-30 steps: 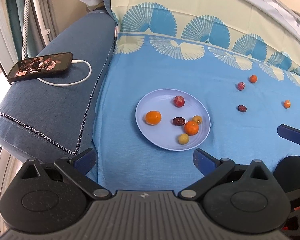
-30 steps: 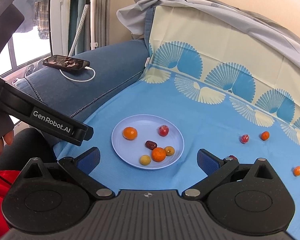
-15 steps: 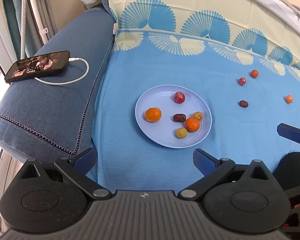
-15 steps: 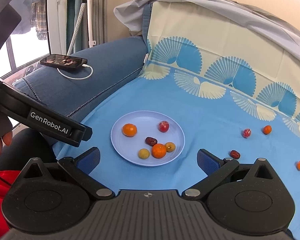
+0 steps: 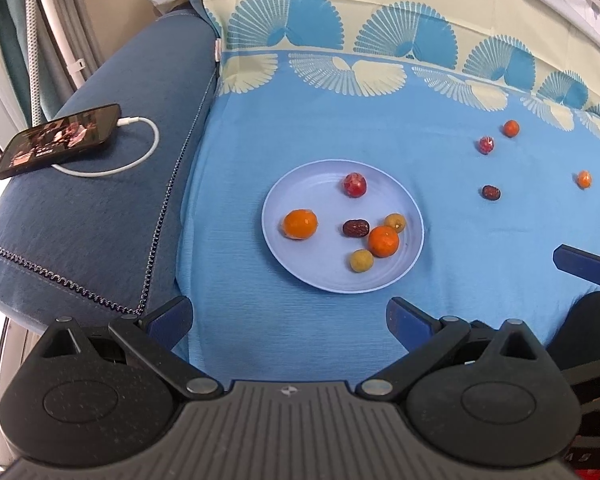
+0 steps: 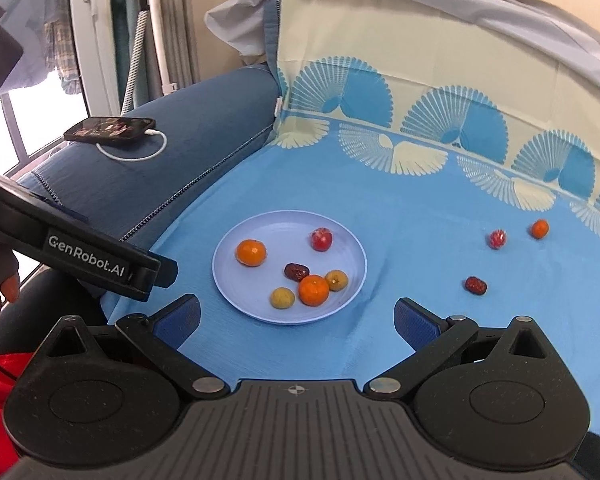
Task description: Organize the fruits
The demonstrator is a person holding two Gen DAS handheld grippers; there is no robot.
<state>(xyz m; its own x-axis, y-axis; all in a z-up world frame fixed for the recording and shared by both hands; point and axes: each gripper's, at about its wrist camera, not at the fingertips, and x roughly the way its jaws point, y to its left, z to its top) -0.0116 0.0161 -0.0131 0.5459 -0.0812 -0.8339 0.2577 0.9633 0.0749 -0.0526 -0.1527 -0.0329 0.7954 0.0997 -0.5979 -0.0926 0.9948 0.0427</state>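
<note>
Lavender round plastic plate (image 6: 342, 300) already holds six fruits, four lie loose right of it, so the empty, wide-open right gripper (image 6: 296, 318) and left gripper (image 5: 288, 316) must next fetch the dark-red date (image 6: 476, 285).

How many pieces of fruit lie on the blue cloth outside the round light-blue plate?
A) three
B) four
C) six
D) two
B: four pieces lie on the blue cloth to the right of the round light-blue plate: a small orange fruit, a red fruit, a dark brown date and another small orange fruit.
</note>
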